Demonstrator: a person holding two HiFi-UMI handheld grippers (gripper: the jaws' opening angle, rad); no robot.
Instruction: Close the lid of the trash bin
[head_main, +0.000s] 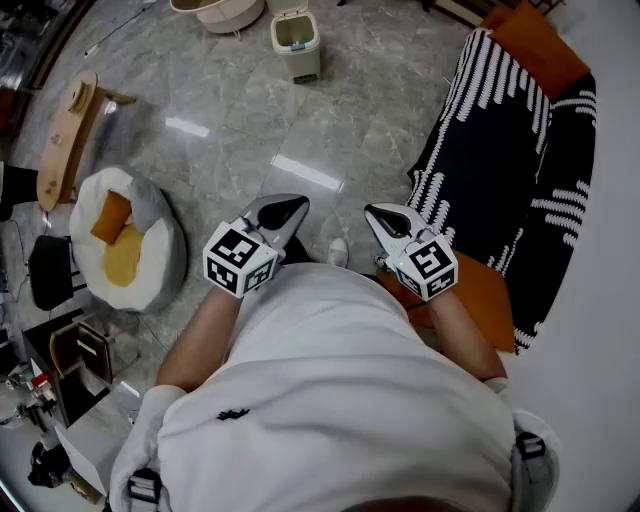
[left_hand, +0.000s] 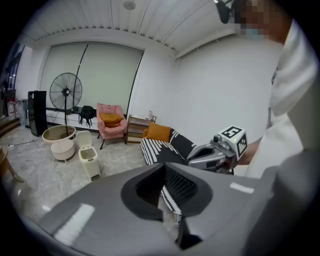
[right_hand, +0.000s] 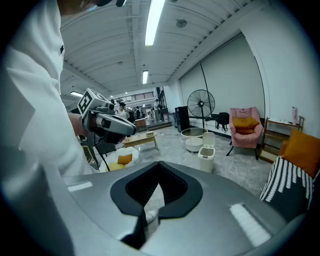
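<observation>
A small cream trash bin (head_main: 297, 47) stands far off on the grey marble floor, its lid (head_main: 290, 13) tipped up at the back and the inside showing. The bin (left_hand: 89, 162) also appears in the left gripper view, and the bin (right_hand: 205, 158) in the right gripper view, lid raised in both. My left gripper (head_main: 284, 212) (left_hand: 164, 169) and right gripper (head_main: 386, 216) (right_hand: 160, 164) are held side by side close to my chest, both shut and holding nothing. Both are far from the bin.
A black-and-white striped sofa (head_main: 520, 170) with orange cushions runs along the right. A white round floor cushion (head_main: 128, 252) lies at the left, beside a wooden board (head_main: 63, 140). A round tub (head_main: 222, 12) sits next to the bin. A standing fan (left_hand: 66, 92) and pink armchair (left_hand: 111, 123) are behind.
</observation>
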